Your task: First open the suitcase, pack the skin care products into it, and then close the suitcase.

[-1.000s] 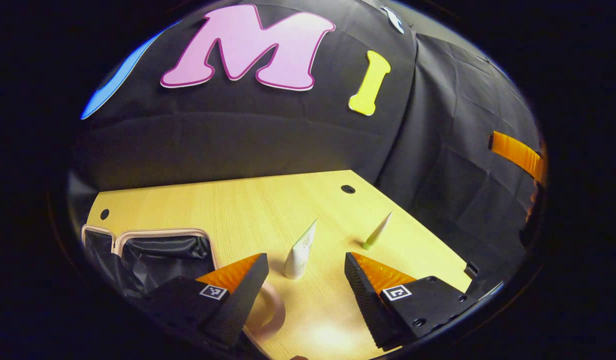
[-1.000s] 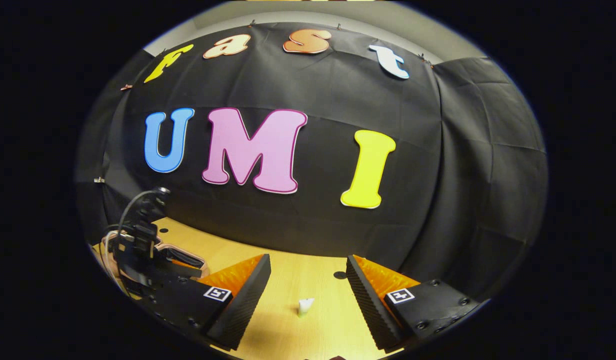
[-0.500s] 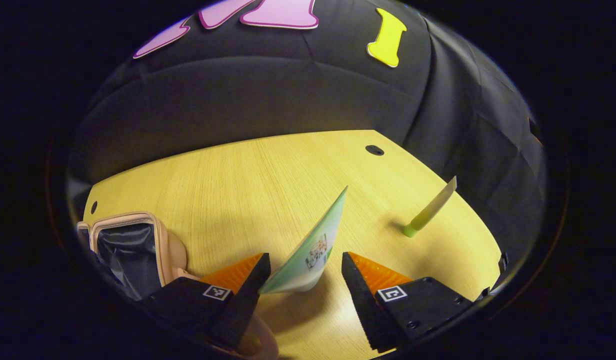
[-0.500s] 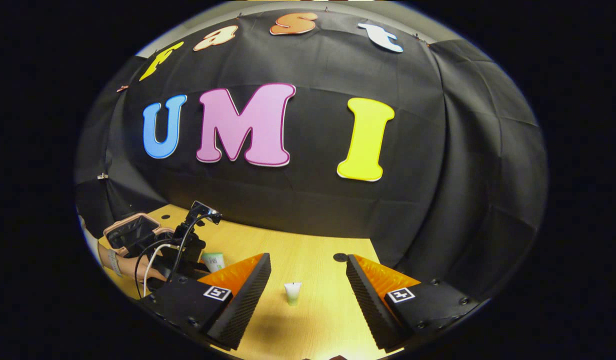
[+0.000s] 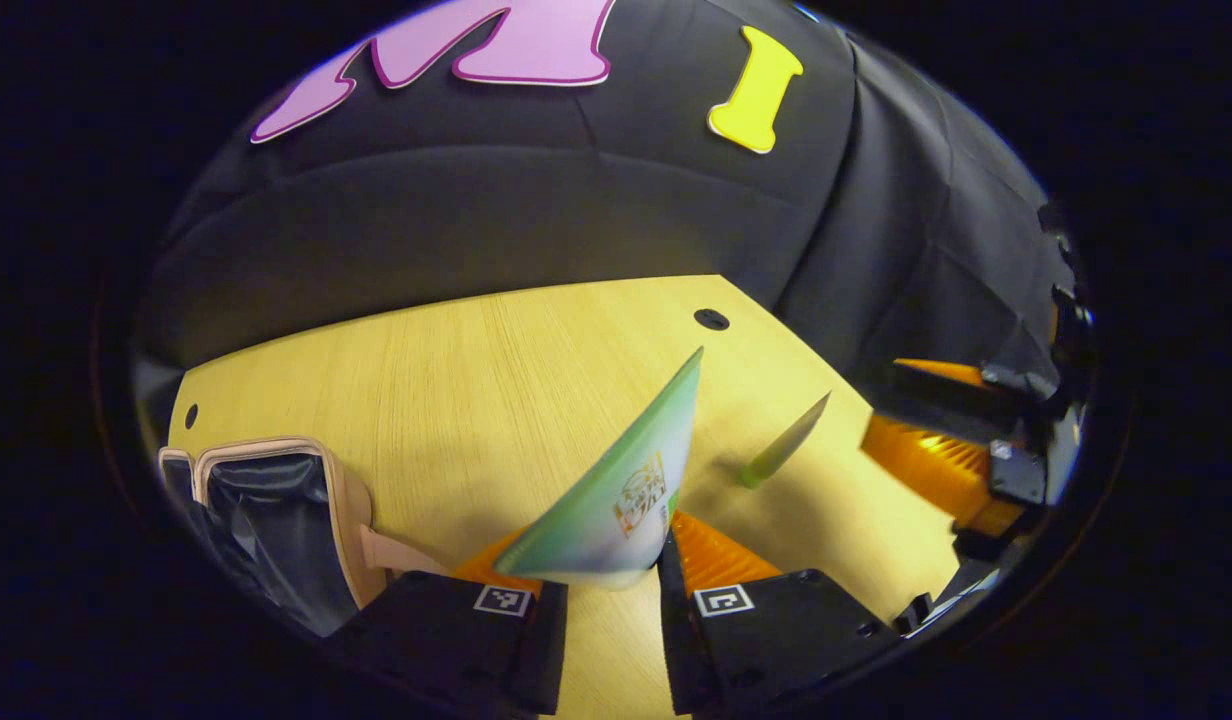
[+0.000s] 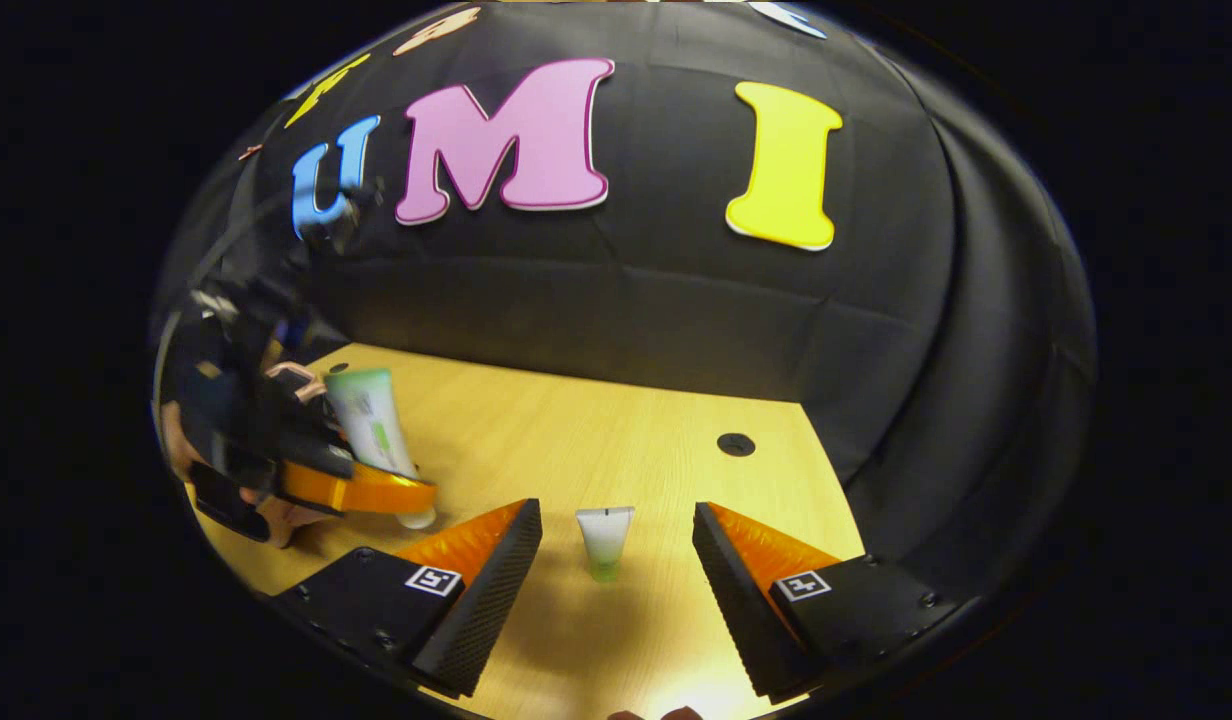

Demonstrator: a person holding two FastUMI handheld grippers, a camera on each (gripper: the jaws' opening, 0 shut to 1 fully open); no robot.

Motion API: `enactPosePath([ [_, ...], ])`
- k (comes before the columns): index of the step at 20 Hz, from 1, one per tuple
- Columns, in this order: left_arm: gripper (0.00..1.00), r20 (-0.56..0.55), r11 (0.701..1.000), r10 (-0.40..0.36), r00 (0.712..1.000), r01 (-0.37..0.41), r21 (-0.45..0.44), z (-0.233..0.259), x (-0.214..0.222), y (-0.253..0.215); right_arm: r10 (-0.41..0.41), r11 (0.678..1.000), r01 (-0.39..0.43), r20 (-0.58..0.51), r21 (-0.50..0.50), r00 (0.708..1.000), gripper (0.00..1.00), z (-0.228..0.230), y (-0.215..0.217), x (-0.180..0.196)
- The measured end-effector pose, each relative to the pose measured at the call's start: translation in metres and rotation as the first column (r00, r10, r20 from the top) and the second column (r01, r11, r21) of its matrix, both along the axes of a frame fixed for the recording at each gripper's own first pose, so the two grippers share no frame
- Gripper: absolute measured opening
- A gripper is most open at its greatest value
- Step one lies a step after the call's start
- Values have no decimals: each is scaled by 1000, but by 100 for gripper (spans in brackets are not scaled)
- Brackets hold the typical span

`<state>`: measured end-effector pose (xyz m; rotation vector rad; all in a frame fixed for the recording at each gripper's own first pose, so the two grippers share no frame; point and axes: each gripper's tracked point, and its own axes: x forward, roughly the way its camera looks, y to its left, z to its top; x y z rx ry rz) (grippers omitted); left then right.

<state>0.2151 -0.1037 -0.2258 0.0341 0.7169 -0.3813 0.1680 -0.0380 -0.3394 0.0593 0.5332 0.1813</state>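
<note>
Since half a second ago our left gripper [image 5: 608, 570] has closed its fingers onto the big green tube [image 5: 616, 490], which now stands tilted between them. We see the wooden table [image 5: 456, 380] under everything. At its left end lies the open pink suitcase [image 5: 266, 500], dark lining showing. Our right gripper [image 6: 616, 570] has dropped lower and hangs with fingers spread wide, empty. Between them, farther off, the small green tube [image 6: 603, 540] stands cap-down on the table, well apart from the suitcase.
</note>
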Motion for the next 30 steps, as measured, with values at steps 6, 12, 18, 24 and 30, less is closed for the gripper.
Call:
enactPosePath([
  [6,45,39,998,49,998,-47,-34,64,-44,29,15,1000,-15,-122,5,992,97,-74,17,25],
  [12,48,-9,980,192,981,-191,47,87,-93,122,-44,999,46,-189,3,981,34,-109,15,35],
  [18,44,-184,957,254,950,-219,190,46,-97,214,27,997,-13,-161,82,987,32,-51,38,8],
  [24,45,-484,931,335,809,-203,305,-27,-99,260,104,983,-103,0,151,995,32,55,65,-31],
  [30,45,-676,898,440,592,-281,338,-96,-113,290,113,987,-119,61,110,992,31,100,67,-61],
])
